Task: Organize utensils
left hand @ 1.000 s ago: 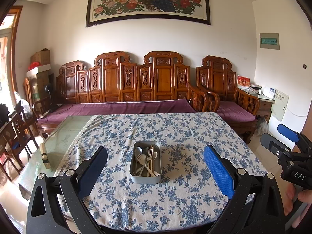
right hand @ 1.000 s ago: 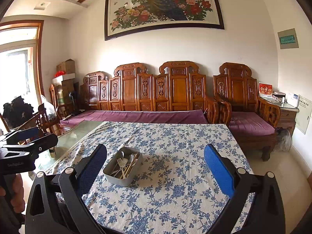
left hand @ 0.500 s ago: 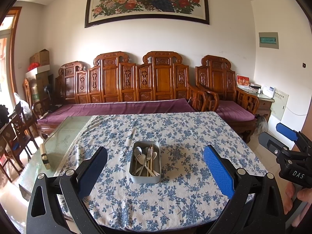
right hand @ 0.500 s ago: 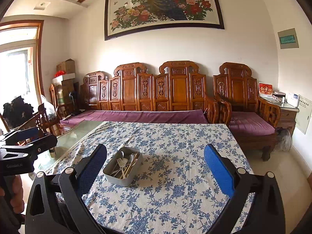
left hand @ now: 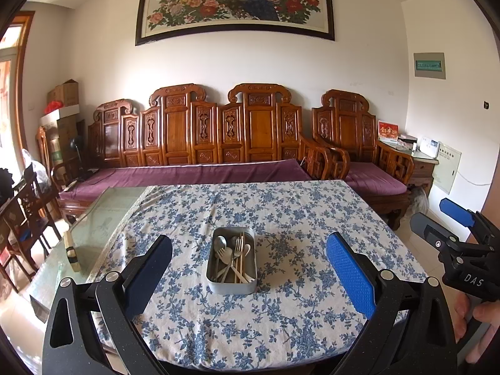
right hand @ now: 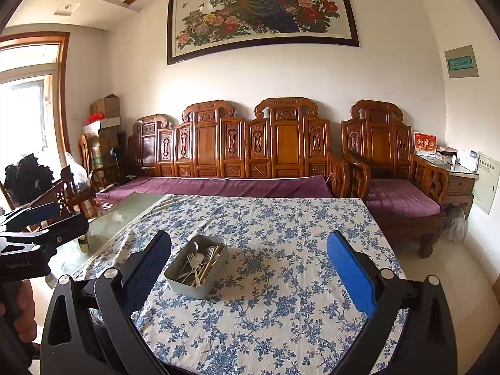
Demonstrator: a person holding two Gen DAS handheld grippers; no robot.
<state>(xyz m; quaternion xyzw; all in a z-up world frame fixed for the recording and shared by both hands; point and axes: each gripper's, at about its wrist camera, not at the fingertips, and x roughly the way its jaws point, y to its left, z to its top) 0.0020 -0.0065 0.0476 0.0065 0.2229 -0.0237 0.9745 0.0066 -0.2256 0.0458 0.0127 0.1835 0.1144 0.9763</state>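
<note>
In the left wrist view, the left gripper (left hand: 248, 270) is spread wide with nothing between its blue pads, held above the near edge of the table (left hand: 103, 218), which is covered by a blue-and-white floral tablecloth (left hand: 281, 312). The metal tray (left hand: 232, 287) sits on the cloth straight ahead of this gripper, about midway between its two fingers and nearer the front edge of the table than the back. Inside the tray lie spoons (left hand: 220, 243), forks (left hand: 238, 247) and pale chopsticks (left hand: 241, 265), all heaped together lengthwise. To the right of the tray, off the table's right edge, the right gripper (left hand: 437, 218) shows from the side with a hand (left hand: 478, 322) around its handle; how far it is open cannot be told from here. A carved wooden sofa (left hand: 218, 134) with a purple cushion stands beyond the tray, under a framed peacock painting (left hand: 234, 3). In the right wrist view, the right gripper (right hand: 248, 270) is likewise wide open and holds nothing. The metal tray (right hand: 187, 284) lies on the floral tablecloth (right hand: 281, 312) ahead and to the left, just beyond the left fingertip, turned at an angle, with the cutlery (right hand: 198, 264) inside it. Left of the tray, past the bare glass part of the table (right hand: 125, 215), the left gripper (right hand: 40, 222) is seen from the side.
</note>
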